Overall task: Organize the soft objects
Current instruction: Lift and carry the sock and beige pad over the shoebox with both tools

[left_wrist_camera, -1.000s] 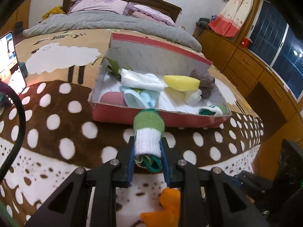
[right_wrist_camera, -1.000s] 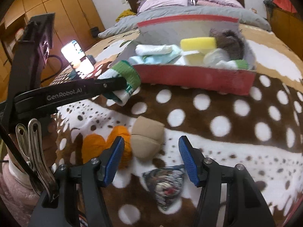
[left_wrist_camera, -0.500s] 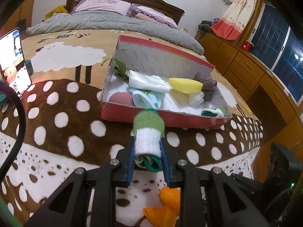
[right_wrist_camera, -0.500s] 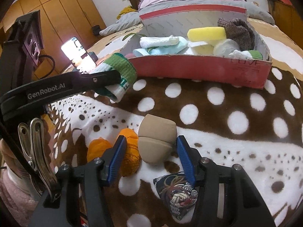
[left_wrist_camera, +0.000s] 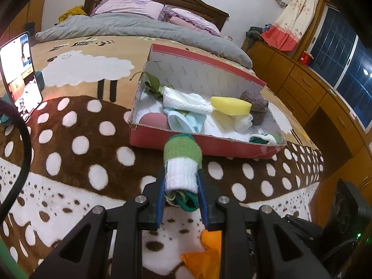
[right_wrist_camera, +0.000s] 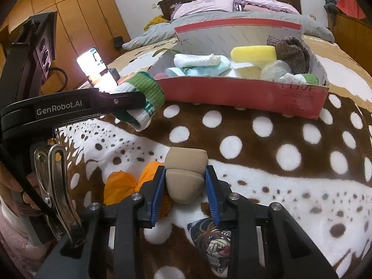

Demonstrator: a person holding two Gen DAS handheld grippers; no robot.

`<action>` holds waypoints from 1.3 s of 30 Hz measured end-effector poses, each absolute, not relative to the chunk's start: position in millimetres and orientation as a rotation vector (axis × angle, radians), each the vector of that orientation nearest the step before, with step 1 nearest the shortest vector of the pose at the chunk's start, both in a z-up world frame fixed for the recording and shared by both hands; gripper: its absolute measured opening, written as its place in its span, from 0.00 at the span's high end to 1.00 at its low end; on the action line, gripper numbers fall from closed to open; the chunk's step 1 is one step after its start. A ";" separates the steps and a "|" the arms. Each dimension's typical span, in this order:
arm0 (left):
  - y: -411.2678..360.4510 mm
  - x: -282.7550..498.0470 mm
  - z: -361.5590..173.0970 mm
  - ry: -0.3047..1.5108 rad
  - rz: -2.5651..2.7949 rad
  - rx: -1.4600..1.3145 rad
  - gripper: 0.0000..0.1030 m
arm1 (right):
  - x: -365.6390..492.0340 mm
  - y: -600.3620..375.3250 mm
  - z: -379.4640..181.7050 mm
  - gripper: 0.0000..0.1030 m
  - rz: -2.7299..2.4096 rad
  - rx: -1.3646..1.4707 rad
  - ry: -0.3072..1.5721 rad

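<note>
My left gripper (left_wrist_camera: 181,193) is shut on a rolled green-and-white sock (left_wrist_camera: 182,162) and holds it above the spotted blanket, just short of the red box (left_wrist_camera: 209,143). The sock also shows in the right wrist view (right_wrist_camera: 144,97). The red box (right_wrist_camera: 244,93) holds several soft things: white cloth, blue cloth, a yellow sponge (left_wrist_camera: 230,105), a brown knit piece. My right gripper (right_wrist_camera: 184,186) has its blue pads against both sides of a beige foam pad (right_wrist_camera: 184,174) that lies on the blanket.
An orange cloth (right_wrist_camera: 123,186) lies left of the beige pad, and a patterned pouch (right_wrist_camera: 211,239) lies below it. A lit phone (left_wrist_camera: 21,72) stands at the left. Wooden drawers (left_wrist_camera: 313,88) line the right side of the bed.
My right gripper has moved forward and closed around the beige pad. My left gripper has carried the sock nearer to the red box.
</note>
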State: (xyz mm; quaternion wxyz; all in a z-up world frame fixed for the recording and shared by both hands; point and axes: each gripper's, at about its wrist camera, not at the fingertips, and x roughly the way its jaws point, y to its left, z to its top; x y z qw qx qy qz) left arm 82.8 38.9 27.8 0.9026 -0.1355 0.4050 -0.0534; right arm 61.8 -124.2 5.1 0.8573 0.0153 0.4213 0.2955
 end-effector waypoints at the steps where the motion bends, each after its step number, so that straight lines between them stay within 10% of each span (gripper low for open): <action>1: 38.5 82.1 28.3 0.836 -0.111 -0.279 0.76 | 61.3 -124.5 6.0 0.67 0.621 0.031 0.881; 39: 3.1 107.7 71.3 0.761 -0.177 -0.216 0.75 | 86.9 -162.5 69.9 0.68 0.557 0.044 0.711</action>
